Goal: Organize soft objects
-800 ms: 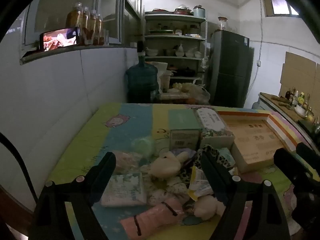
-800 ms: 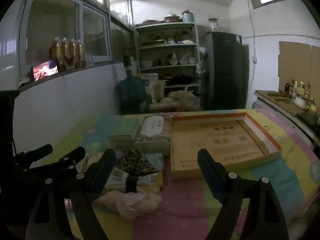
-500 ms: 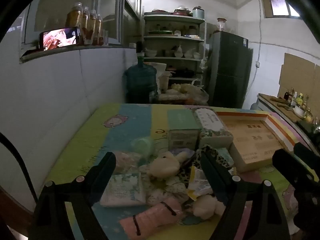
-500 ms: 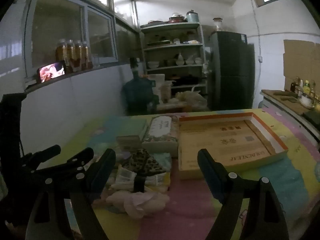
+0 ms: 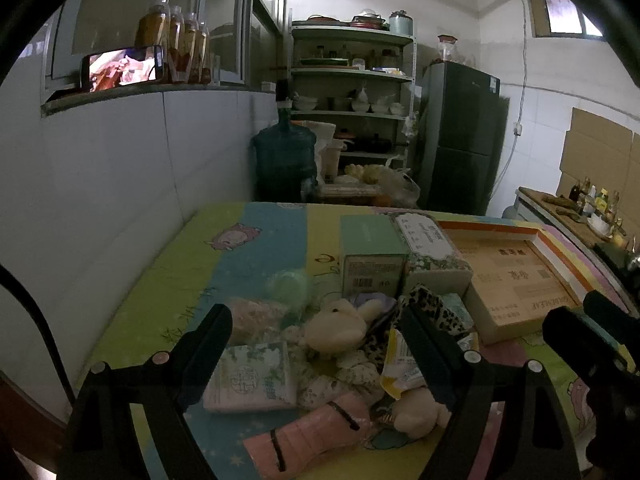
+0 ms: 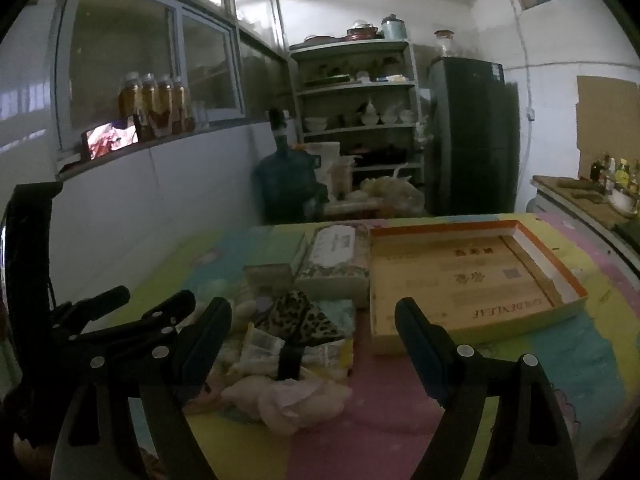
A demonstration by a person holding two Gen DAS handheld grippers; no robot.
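A heap of soft things lies on the colourful mat [image 5: 256, 252]: a cream plush bunny [image 5: 340, 326], a tissue pack [image 5: 252, 380], a pink cloth [image 5: 308, 436], a leopard-print cloth [image 5: 432, 308] and a small plush [image 5: 420, 412]. My left gripper [image 5: 316, 344] is open and empty, held just above the heap. My right gripper [image 6: 312, 340] is open and empty, to the right of the heap, over the leopard cloth [image 6: 300, 316] and a pale pink cloth [image 6: 288, 396]. An open shallow cardboard box [image 6: 472, 280] lies to the right.
A green carton [image 5: 372, 256] and a flowered tissue box [image 5: 432, 252] stand behind the heap. A white wall runs along the left. A water jug [image 5: 284, 160], shelves [image 5: 352, 92] and a fridge [image 5: 460, 136] stand beyond the table. A counter with bottles [image 5: 580, 208] is at right.
The right gripper has drifted left and slightly back, so the heap and box sit further right in its view. The left gripper has barely moved. Both stay open.
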